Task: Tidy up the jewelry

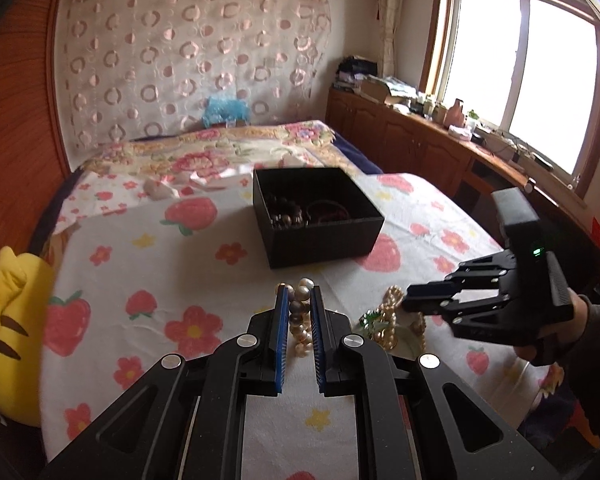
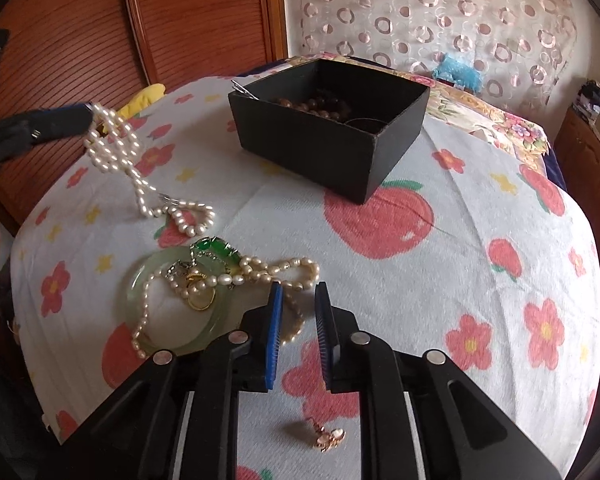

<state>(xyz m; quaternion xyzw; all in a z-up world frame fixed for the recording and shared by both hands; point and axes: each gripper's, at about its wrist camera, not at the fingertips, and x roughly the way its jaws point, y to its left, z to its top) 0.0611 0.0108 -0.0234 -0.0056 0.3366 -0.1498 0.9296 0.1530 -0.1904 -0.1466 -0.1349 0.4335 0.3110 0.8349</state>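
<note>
My left gripper [image 1: 300, 300] is shut on a white pearl necklace [image 1: 298, 316]. In the right wrist view that necklace [image 2: 116, 140] hangs from the left gripper [image 2: 86, 114] above the cloth, with its lower end trailing on the cloth. An open black box [image 1: 324, 244] [image 2: 308, 140] stands further back with brown bead bracelets [image 2: 320, 104] inside. My right gripper [image 2: 298, 292] [image 1: 410, 302] hovers low over a cream pearl necklace [image 2: 276, 268] [image 1: 392, 312]. Its jaws stand slightly apart, with the strand beside the left pad and nothing pinched. A jade bangle [image 2: 140, 292], a green pendant [image 2: 214, 248] and a gold ring [image 2: 200, 302] lie tangled with that necklace.
A small gold ornament [image 2: 330, 438] lies on the strawberry-print cloth [image 2: 440, 280] under my right gripper. A yellow plush toy [image 1: 8, 320] sits at the cloth's left edge. A floral bed [image 1: 220, 148] lies behind, with a wooden cabinet [image 1: 420, 140] under the window.
</note>
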